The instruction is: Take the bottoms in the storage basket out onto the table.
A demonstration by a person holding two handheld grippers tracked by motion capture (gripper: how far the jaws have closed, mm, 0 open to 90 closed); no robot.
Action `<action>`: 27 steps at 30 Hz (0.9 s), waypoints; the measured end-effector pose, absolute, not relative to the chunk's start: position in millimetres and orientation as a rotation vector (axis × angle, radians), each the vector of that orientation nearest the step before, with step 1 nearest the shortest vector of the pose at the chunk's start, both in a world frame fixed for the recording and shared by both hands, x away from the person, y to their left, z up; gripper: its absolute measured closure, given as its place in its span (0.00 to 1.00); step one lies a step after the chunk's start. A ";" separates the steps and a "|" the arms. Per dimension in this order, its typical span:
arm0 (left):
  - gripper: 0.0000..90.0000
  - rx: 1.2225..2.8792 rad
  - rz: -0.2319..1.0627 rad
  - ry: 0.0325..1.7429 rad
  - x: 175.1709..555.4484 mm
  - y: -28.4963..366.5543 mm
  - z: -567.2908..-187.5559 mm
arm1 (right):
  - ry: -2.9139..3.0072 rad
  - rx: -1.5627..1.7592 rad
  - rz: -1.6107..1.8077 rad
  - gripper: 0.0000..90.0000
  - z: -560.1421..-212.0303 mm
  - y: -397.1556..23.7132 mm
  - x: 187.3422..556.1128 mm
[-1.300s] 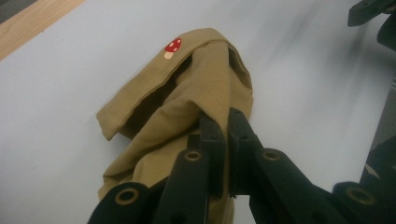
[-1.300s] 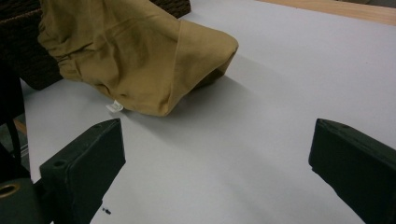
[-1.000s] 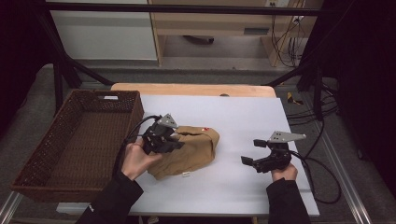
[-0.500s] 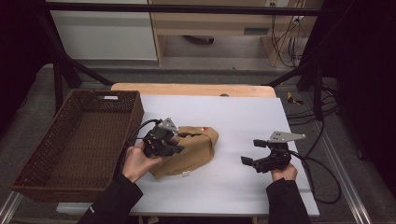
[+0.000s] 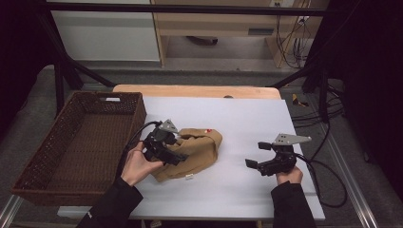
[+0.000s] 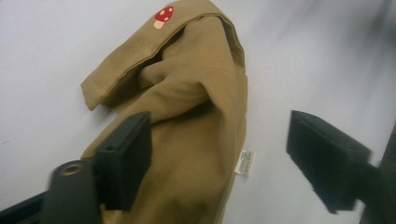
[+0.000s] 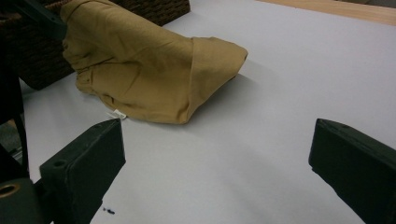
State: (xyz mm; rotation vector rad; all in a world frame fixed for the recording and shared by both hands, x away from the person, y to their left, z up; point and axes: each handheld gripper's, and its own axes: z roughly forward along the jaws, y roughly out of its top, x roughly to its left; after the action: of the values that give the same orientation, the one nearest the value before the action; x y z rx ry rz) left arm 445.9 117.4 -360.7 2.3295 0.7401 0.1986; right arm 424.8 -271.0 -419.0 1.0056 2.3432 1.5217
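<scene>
The tan cloth [image 5: 192, 153] lies crumpled on the white desk [image 5: 237, 123], just right of the wicker basket [image 5: 76, 142], with a small red mushroom print [image 6: 163, 16] near its top edge and a white label [image 6: 244, 162] at its side. The left gripper [image 5: 173, 154] sits right over the cloth's left part, and its jaws have just been opening: they stand wide now, one jaw over the fabric, the other over bare desk, nothing pinched. Off to the right, well apart from the cloth, the right gripper [image 5: 254, 154] hovers low over the desk, jaws spread wide and empty.
</scene>
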 end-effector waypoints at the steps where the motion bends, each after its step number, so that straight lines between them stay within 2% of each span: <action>1: 0.19 2.325 0.214 0.737 444.8 117.9 -360.0 | 2.344 1.006 1.521 0.05 -419.0 -271.0 424.8; 6: 0.07 2.316 0.245 0.735 440.3 120.3 -355.3 | 2.342 1.006 1.524 0.05 -418.8 -271.1 424.7; 12: 0.02 2.296 0.262 0.733 434.7 123.7 -349.8 | 2.342 1.006 1.522 0.05 -418.8 -271.2 424.7; 27: 0.00 2.244 0.322 0.709 423.1 137.7 -335.9 | 2.339 1.005 1.525 0.05 -418.5 -271.5 424.6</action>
State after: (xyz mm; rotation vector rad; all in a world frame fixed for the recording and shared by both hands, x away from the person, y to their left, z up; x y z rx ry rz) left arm 423.1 137.7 -335.9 2.2438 0.7086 0.3221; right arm 424.6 -271.5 -418.5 1.0050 2.3388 1.5251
